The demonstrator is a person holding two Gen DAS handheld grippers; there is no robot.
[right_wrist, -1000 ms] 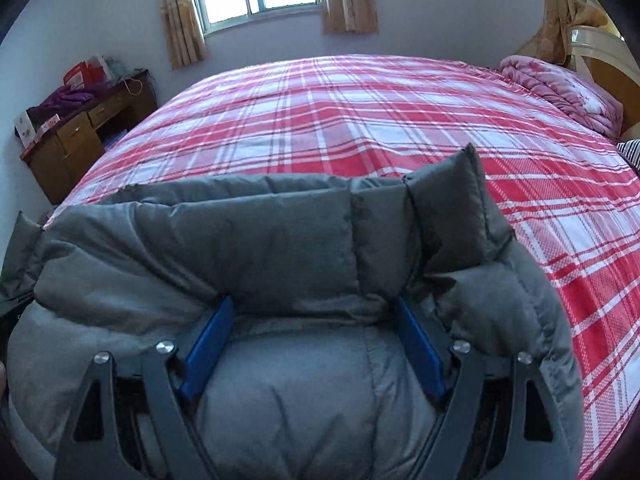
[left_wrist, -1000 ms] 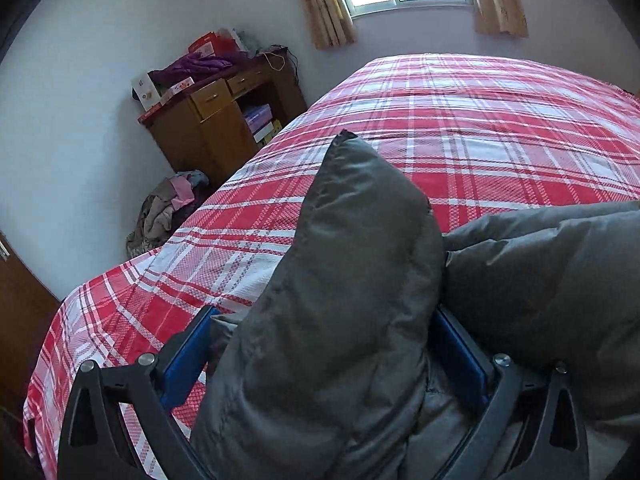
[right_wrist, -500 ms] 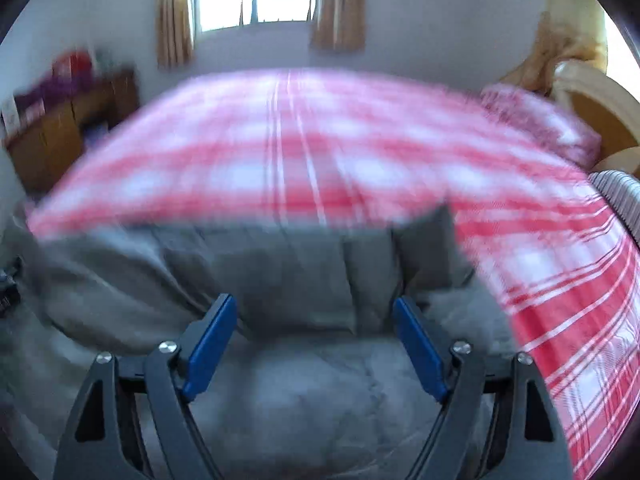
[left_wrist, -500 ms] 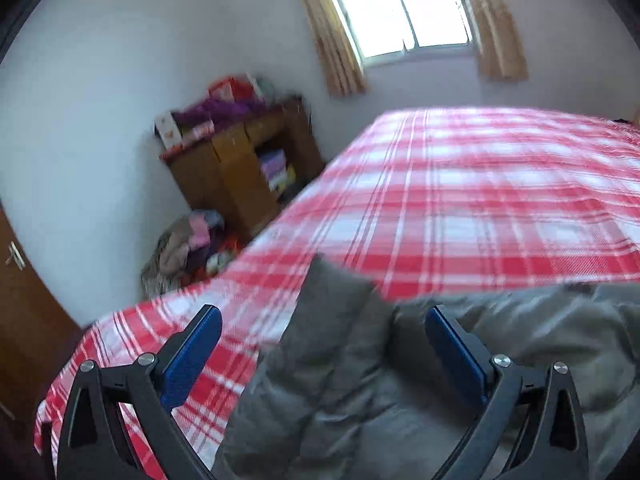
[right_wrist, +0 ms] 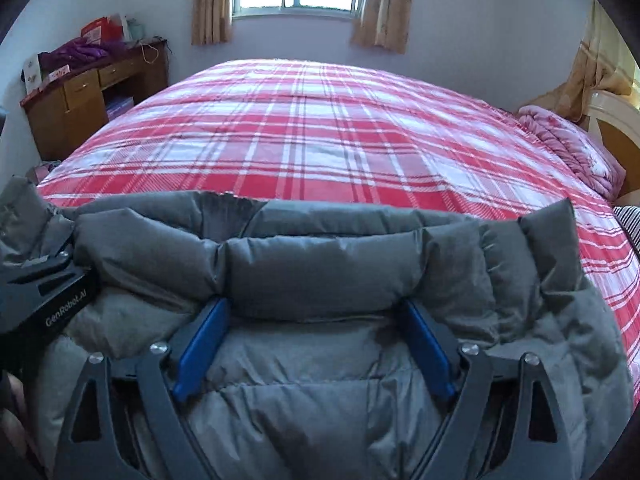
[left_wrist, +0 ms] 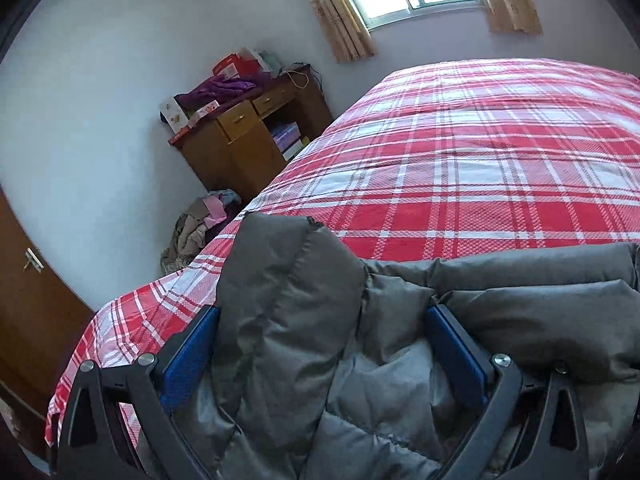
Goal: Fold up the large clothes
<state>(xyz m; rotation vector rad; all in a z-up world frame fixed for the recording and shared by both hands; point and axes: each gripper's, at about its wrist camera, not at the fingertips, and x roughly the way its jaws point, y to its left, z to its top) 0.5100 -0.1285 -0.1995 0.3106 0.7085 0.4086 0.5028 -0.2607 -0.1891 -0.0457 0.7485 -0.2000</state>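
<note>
Jacket (right_wrist: 320, 272), grey and puffy, lies bunched at the near edge of the plaid bed (right_wrist: 320, 140). We see our right claw (right_wrist: 316, 344) angled down, jaws wide and opening, padding between them. Our left claw (left_wrist: 320, 356) stands wide around a raised fold, beside it. The wooden cabinet's (left_wrist: 240, 148) open shelf holds books.

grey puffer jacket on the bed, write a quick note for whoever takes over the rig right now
Left claw: wide, padding bunched between its blue pads; grip unclear.
Right claw: opening, a thick roll of jacket between its pads.
Grey puffer jacket: bunched at the near edge of the red plaid bed, one corner standing up.
Done: jacket gathered on the bed.
Left: flatten and finish folding.
</note>
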